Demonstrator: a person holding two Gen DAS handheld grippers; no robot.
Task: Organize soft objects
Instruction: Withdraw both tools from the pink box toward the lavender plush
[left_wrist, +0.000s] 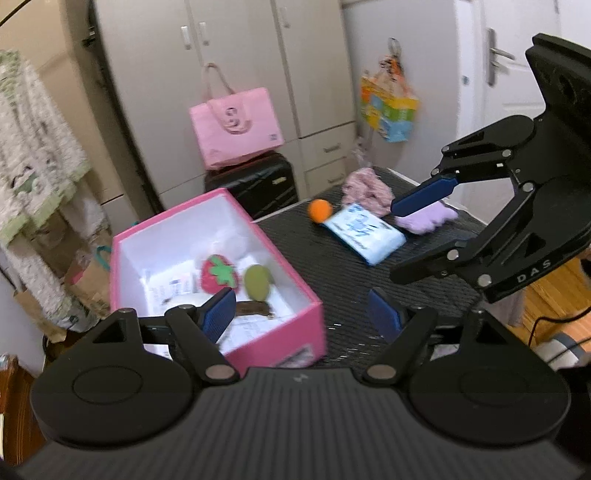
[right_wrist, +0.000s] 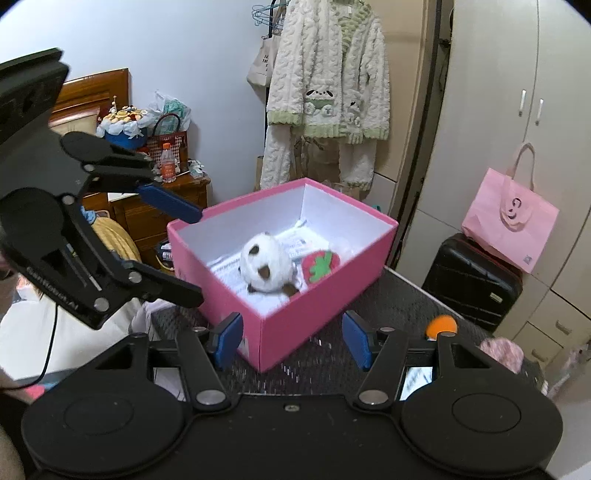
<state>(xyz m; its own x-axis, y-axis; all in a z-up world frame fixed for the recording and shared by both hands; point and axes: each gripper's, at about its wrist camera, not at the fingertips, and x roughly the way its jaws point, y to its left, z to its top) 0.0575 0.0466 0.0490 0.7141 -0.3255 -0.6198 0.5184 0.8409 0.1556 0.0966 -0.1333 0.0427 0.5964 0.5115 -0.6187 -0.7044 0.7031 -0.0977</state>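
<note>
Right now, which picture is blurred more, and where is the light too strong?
Left wrist view: more blurred; the pink bag and pack are smeared, and the box floor glares white. Right wrist view: mostly sharp; only the white plush is a little smeared. Both views bend straight lines at the edges.

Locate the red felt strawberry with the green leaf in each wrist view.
Left wrist: red felt strawberry lower left, inside the pink cardboard box, beside a green oval plush.
Right wrist: strawberry centre, right of a white plush toy.
Shared landmark: pink box.
</note>
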